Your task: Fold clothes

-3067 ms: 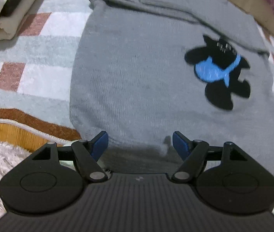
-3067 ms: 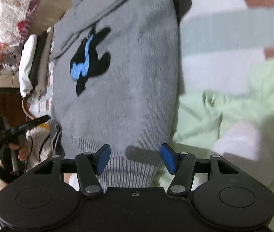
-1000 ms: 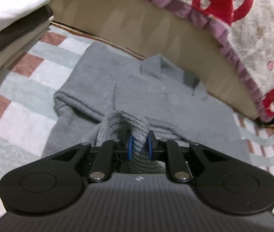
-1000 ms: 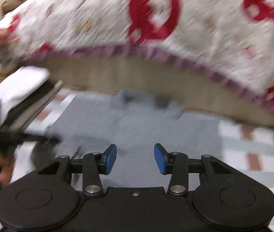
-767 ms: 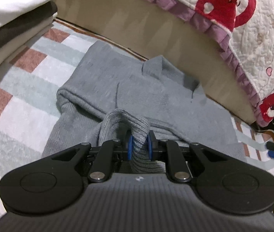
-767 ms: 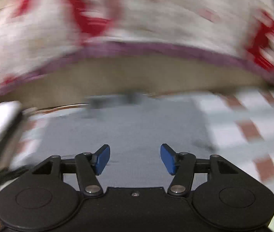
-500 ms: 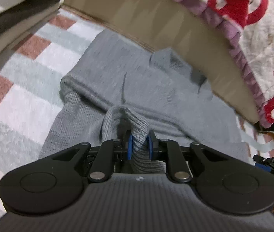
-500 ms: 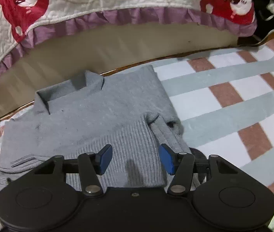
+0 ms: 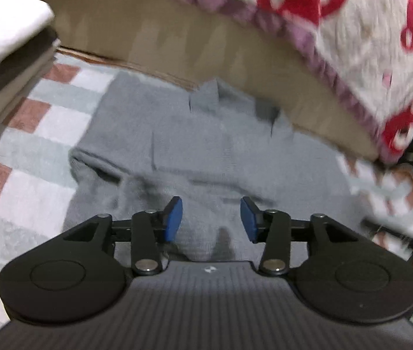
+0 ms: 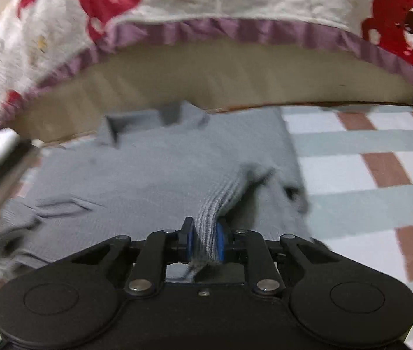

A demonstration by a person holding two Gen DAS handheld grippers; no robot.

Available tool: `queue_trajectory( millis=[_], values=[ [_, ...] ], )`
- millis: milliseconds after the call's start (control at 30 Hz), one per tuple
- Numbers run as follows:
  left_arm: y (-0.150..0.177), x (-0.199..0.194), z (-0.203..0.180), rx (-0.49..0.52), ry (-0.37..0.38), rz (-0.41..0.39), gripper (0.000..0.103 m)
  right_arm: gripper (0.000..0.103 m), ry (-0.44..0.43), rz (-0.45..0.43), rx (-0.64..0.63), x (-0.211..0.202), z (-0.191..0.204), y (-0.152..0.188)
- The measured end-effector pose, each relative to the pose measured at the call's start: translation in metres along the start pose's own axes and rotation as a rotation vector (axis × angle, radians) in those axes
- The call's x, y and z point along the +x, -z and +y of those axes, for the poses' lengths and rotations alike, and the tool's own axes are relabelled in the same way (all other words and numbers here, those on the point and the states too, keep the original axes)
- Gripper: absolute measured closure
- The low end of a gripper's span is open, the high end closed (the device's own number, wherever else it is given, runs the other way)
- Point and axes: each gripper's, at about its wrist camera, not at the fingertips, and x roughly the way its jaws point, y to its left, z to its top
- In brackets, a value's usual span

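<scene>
Our right gripper (image 10: 203, 243) pinches the sweater (image 10: 159, 169)'s ribbed hem; our left gripper (image 9: 210, 218) gapes wide above it. Soft, limp knit: grip hem corners.

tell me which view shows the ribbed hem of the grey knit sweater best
The right wrist view: the ribbed hem is pinched between the right gripper. The left wrist view shows only blurred sweater body beyond the open left gripper.

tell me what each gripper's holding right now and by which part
The right gripper is shut on the grey sweater, pinching its ribbed hem edge. The left gripper is open above the sweater and holds nothing.
</scene>
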Motion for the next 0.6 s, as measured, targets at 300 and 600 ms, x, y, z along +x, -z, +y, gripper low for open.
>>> queue_trajectory(
  millis=[300,600],
  values=[
    [0.023,0.049,-0.018,0.049,-0.105,0.136,0.039,0.067,-0.051,0.049,0.228,0.025,-0.028,0.001],
    [0.020,-0.011,-0.016,-0.019,-0.047,-0.170,0.088,0.087,-0.108,-0.110,0.245,-0.015,-0.021,-0.017]
  ],
)
